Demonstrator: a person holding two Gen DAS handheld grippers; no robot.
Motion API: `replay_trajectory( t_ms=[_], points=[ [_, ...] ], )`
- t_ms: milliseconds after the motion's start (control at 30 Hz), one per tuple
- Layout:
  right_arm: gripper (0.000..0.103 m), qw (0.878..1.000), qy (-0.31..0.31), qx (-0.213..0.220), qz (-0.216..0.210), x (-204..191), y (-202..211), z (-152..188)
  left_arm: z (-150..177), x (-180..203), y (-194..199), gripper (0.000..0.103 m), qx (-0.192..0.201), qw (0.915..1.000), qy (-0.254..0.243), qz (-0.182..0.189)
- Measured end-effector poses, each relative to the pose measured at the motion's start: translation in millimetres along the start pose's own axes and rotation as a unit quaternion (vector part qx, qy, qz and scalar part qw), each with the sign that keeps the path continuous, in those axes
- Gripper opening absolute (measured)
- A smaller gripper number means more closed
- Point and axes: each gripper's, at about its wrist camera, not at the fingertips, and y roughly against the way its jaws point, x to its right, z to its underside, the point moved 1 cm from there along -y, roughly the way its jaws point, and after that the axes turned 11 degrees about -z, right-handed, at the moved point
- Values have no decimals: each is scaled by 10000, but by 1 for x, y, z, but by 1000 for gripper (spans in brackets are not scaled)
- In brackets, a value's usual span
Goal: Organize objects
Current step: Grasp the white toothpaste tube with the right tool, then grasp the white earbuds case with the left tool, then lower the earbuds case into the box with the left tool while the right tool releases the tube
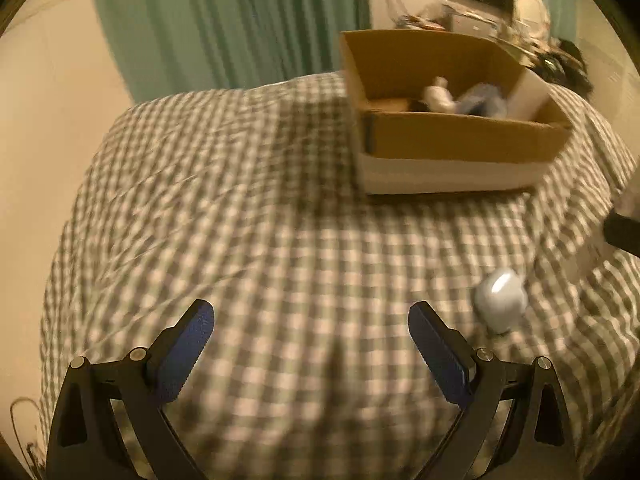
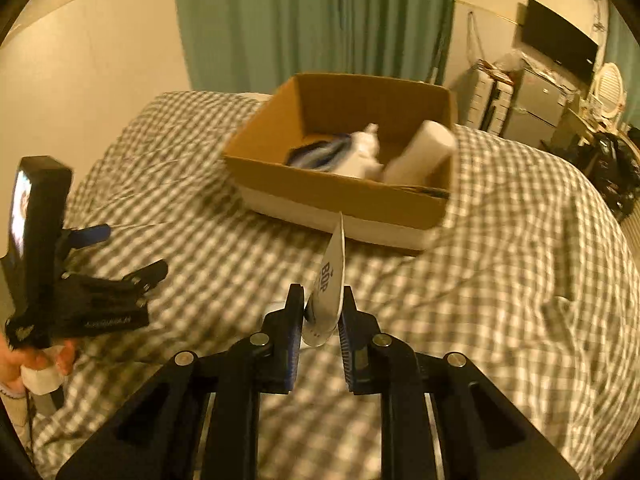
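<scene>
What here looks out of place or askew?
A small pale rounded object lies alone on the checked bedcover, outside the brown cardboard box. Inside the box, a white cylinder leans tilted against the wall.

Motion blur is smearing the cardboard box [image 1: 460, 142] at one o'clock, leaving its contents [image 1: 460, 98] as unreadable white and blue shapes. At three o'clock, the frame edge is cutting off a dark object [image 1: 624, 232]. The white tube's [image 2: 329, 288] base is hiding between the pads [image 2: 347, 344].
</scene>
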Motion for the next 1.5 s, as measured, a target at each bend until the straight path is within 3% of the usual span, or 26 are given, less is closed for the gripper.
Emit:
replay_trajectory(
  t_ms=[267,567,600,633,667,733,800,867,1000,1267,1500],
  points=[
    [16,9986,-486,-224,-38,46,-16,2,-15,76,-3,100,40,9979,-326,565],
    [16,9983,-519,-255,-110,48,-20,9,-8,129,-35,100,-393,9924,-577,1017],
    [16,9981,-550,-261,-104,48,-21,10,-6,132,-37,97,-392,9915,-629,1074],
    [16,9980,-575,-243,-102,49,-21,10,-5,133,-39,84,-369,9907,-651,1134],
    [16,9980,-592,-174,-111,49,-19,11,-5,131,-41,71,-389,9904,-610,1179],
    [16,9982,-586,-116,-72,47,-16,13,-5,126,-43,56,-401,9904,-501,1224],
    [16,9984,-545,-115,21,44,-17,16,-6,120,-43,56,-459,9907,-383,1224],
    [16,9987,-499,-126,74,42,-18,18,-5,113,-41,56,-560,9937,-391,893],
    [16,9985,-458,163,230,37,-5,17,-9,90,-29,56,-615,9945,-203,828],
    [16,9985,-410,309,198,16,16,16,-37,45,14,56,-22,9978,12,656],
    [16,9984,-144,507,207,-16,44,7,-23,26,58,56,210,9983,60,543]
  ],
)
